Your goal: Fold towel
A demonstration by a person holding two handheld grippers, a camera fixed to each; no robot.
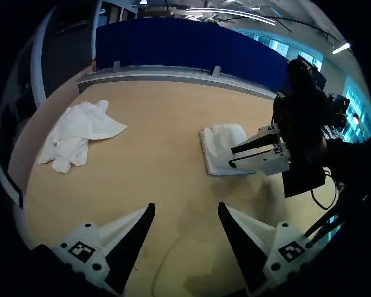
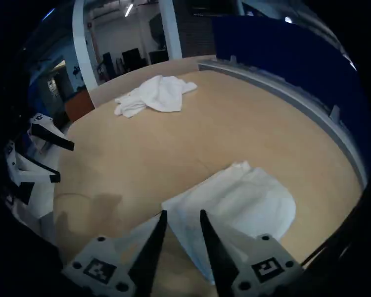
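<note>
**Folded towel lying by the right gripper, second towel heaped at the far left**

The folded towel (image 1: 220, 146) (image 2: 245, 198) is lying flat as a white rectangle on the right half of the pale wooden surface (image 1: 161, 109) (image 2: 225, 123). In the right gripper view, its near corner is showing just in front of the right gripper (image 2: 182, 214).

That gripper's fingers are standing slightly parted with a narrow gap between them. The towel's edge is showing in the gap, and it is not possible to tell whether they are touching the cloth. In the left gripper view the right gripper (image 1: 232, 156) is hovering over the towel's right edge, with dark gear and a dark sleeve behind it.

The left gripper (image 1: 185, 218) (image 2: 66, 162) is hanging over bare wood nearer the viewer. Its fingers are spread wide and are grasping nothing.

A second towel (image 1: 79, 131) (image 2: 156, 94), crumpled and unfolded, is lying at the far left of the surface, well apart from both grippers. A blue partition (image 1: 185, 44) (image 2: 294, 54) is running along the far edge.
</note>
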